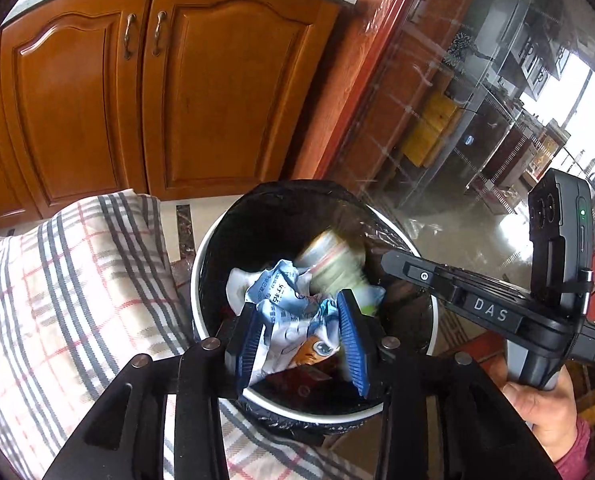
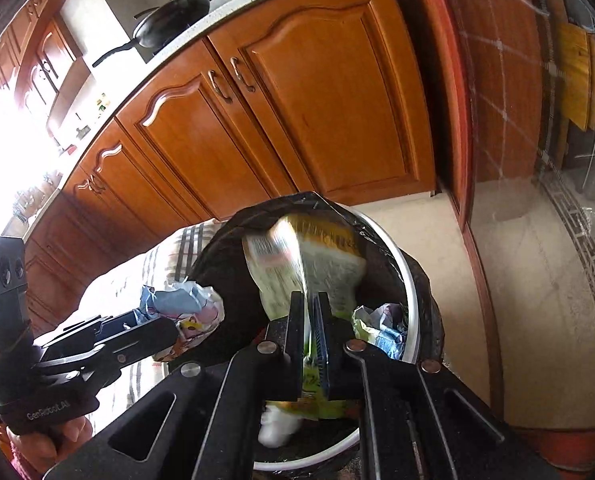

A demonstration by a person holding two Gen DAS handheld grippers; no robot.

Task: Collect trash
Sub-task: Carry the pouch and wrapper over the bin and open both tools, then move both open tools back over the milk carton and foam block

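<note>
I am at the drop step: both grippers hang over the open bin (image 1: 201, 280), a round white bin with a black liner, standing on the floor in front of wooden cabinet doors (image 1: 169, 92).

My left gripper (image 1: 303, 338) has a crumpled blue-and-white wrapper (image 1: 293, 320) between its blue fingers (image 1: 351, 344). The fingers stand part-way apart with the wrapper bunched between them and touching both, so I read the grip as loosening, though I cannot tell whether it is fully let go. The wrapper sits over the bin's mouth.

My right gripper (image 2: 310, 320) has its fingers narrow, close to shut, with a thin green-and-yellow packet (image 2: 317, 264) between them. The packet is motion-blurred and stands up out of the fingers, over the inside of the bin. Whether they pinch it firmly I cannot tell. Other scraps already lie in the bin.

A checked cloth (image 1: 77, 280) lies just beside the bin on its left.

Next, I judge, both pairs of fingers need to widen enough that the wrapper and packet fall clear inside the rim, then both grippers lift away without snagging the liner.
</note>
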